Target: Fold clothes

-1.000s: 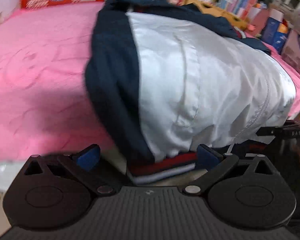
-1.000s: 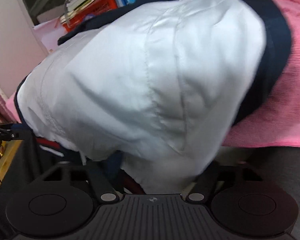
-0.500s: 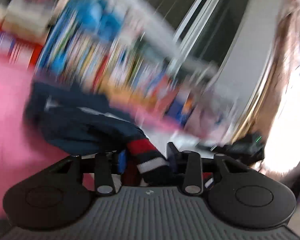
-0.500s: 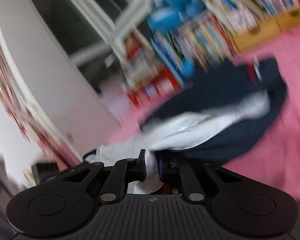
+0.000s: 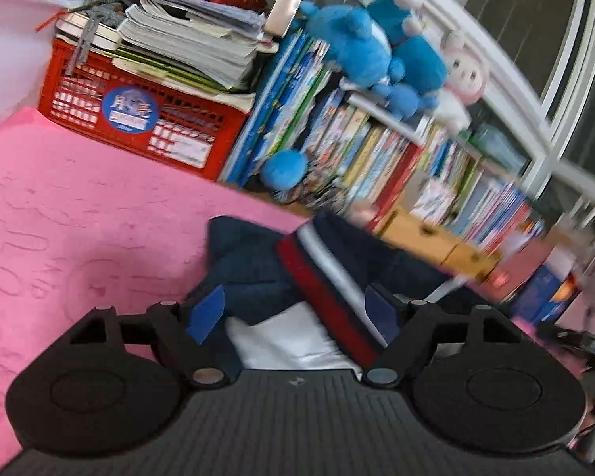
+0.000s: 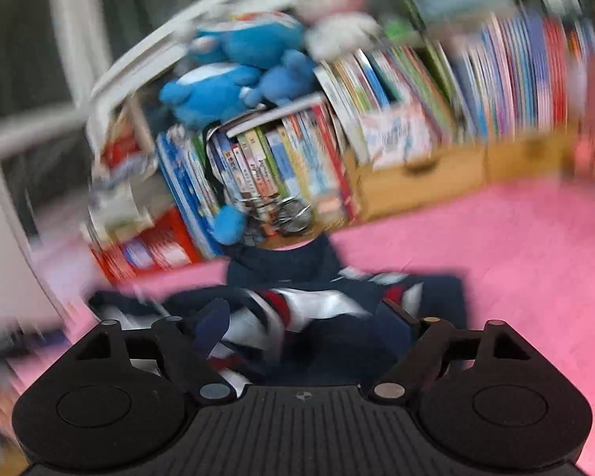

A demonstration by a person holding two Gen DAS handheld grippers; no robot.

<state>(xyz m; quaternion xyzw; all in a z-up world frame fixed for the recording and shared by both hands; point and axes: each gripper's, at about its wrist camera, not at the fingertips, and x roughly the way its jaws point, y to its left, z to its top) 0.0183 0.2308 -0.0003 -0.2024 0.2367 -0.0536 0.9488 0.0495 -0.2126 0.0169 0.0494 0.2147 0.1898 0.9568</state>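
The jacket — navy, with a red and white band — lies bunched on the pink blanket, just before the bookshelf. Left gripper and right gripper both gape over the jacket — gripping nothing.

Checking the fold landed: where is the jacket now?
The jacket lies on the pink blanket between the open left gripper and the bookshelf; the right wrist view shows it before the open right gripper.

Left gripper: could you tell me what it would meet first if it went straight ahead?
Probably the navy jacket, whose red-and-white striped hem already lies between the open jaws.
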